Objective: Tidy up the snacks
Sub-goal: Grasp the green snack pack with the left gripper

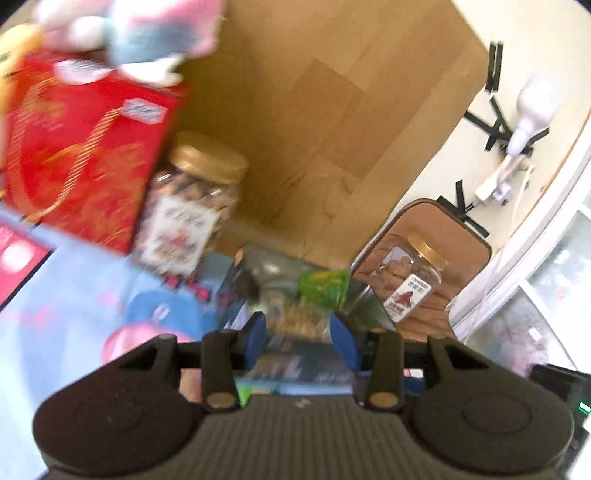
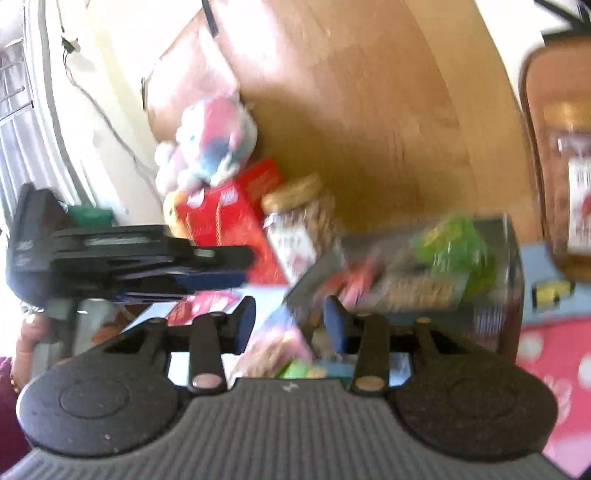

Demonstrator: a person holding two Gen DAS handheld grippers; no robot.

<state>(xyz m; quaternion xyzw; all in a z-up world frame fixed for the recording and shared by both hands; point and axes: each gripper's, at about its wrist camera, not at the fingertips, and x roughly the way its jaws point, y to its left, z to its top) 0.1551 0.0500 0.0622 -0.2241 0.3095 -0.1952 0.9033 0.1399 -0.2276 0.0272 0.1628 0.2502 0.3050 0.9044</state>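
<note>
Red box point(image 1: 85, 155) and jar point(image 1: 188, 218) crowd left, bare wood floor point(image 1: 314, 110) open beyond

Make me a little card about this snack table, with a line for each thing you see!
red box: big red box at the back left, soft toy on top
big jar: gold-lidded jar beside the red box
small jar: gold-lidded jar on a brown chair
snack box: open box with a green packet inside
left gripper: jaws apart, nothing gripped
right gripper: jaws apart, nothing gripped
sharpness: blurry
</note>
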